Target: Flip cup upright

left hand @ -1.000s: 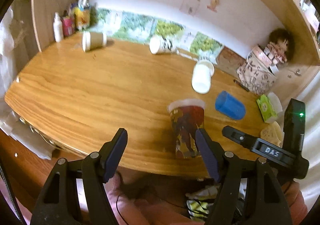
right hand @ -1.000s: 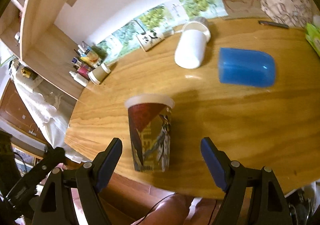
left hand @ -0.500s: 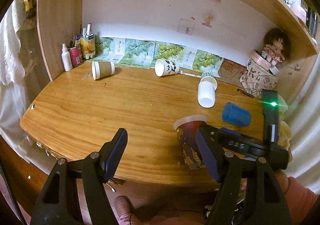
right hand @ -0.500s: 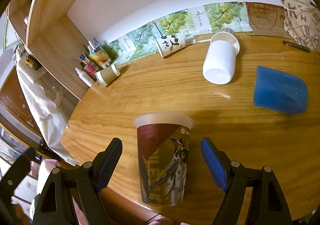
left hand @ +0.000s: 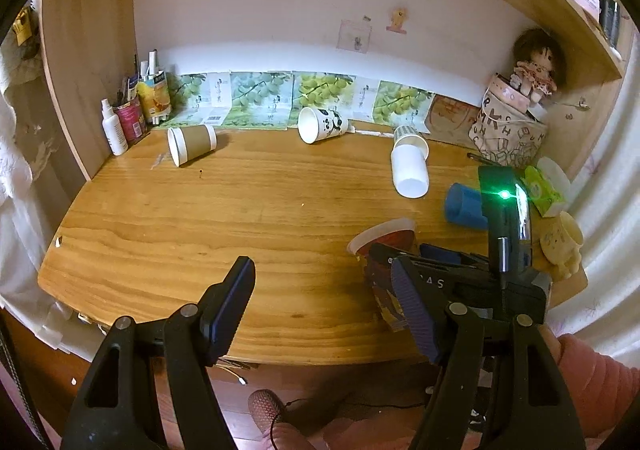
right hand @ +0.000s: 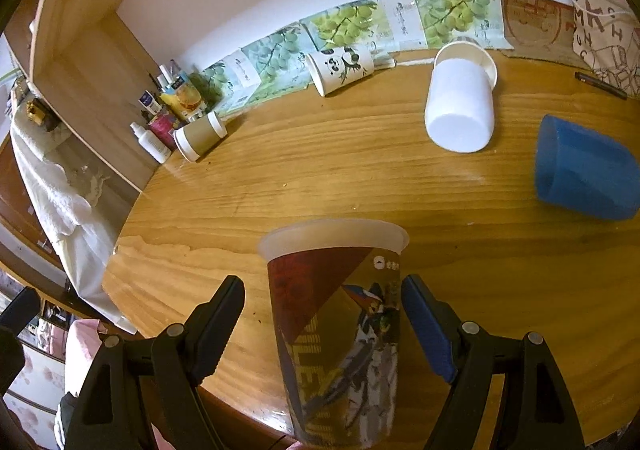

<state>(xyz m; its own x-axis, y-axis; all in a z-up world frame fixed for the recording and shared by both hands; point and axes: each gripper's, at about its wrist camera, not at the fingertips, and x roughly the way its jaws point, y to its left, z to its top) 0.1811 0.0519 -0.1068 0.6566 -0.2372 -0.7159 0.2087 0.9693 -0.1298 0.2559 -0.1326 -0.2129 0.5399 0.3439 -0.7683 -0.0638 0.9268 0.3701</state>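
Note:
A printed red and gold cup (right hand: 340,334) stands upright near the desk's front edge, its frosted rim up. My right gripper (right hand: 324,326) is open with its fingers on either side of the cup, apart from it. In the left wrist view the same cup (left hand: 380,270) is partly hidden behind the right gripper's body. My left gripper (left hand: 324,306) is open and empty over the front edge, left of the cup. A white cup (right hand: 460,109), a blue cup (right hand: 584,173), a panda cup (right hand: 340,67) and a brown cup (right hand: 198,135) lie on their sides.
The wooden desk (left hand: 200,217) has bottles (left hand: 132,113) in the back left corner. A patterned bag with a doll (left hand: 516,117) stands at the back right. A green packet (left hand: 544,189) and a yellow toy (left hand: 560,246) sit at the right edge.
Both grippers have drawn back and tilted up, so more of the desk and wall shows. The right gripper's fingers now flank the printed cup more closely. The cup has stayed upright.

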